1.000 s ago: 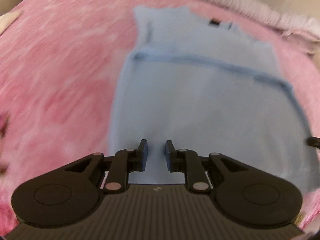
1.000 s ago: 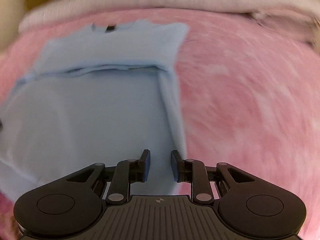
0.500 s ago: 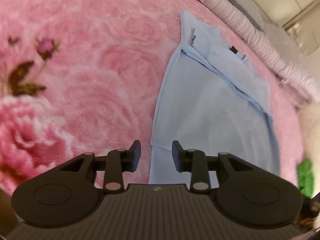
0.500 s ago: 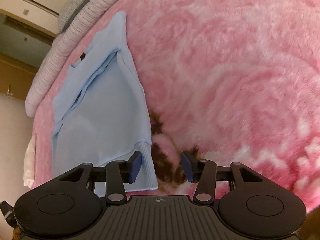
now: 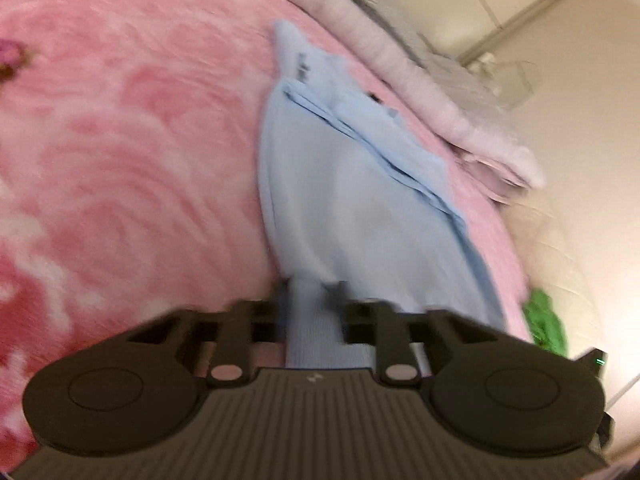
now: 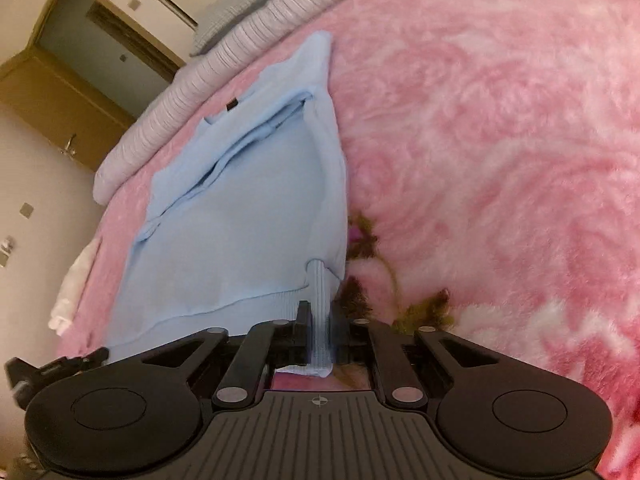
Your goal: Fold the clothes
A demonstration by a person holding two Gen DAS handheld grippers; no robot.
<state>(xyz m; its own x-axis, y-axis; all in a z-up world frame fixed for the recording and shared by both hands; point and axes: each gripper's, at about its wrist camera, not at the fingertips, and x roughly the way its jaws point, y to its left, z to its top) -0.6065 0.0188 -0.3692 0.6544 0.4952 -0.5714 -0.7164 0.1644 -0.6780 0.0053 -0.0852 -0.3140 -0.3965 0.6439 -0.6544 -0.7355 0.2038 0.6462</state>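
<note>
Surroundings: a grey-lilac ribbed quilt (image 6: 208, 76) runs along the far edge of the pink floral blanket (image 6: 500, 128); a brown door (image 6: 60, 96) stands beyond it in the right view. A green cloth (image 5: 546, 324) lies off the blanket's edge in the left view, which is blurred.
Obstruction: nothing lies on the garment; each gripper's body hides the hem strip nearest it.
Count: one light blue sweater (image 6: 248, 216), one blanket, one quilt, two grippers.
Sweater: flat on the blanket, sleeves folded in across the chest, collar towards the quilt, hem nearest the cameras.
Left gripper (image 5: 311, 296): jaws on either side of the hem's left corner, cloth between them; through the blur I cannot tell whether they pinch it.
Right gripper (image 6: 319, 314): pressed together on the ribbed hem at the right corner.
Change: half a second ago both grippers were spread beside the hem corners, clear of the cloth.
</note>
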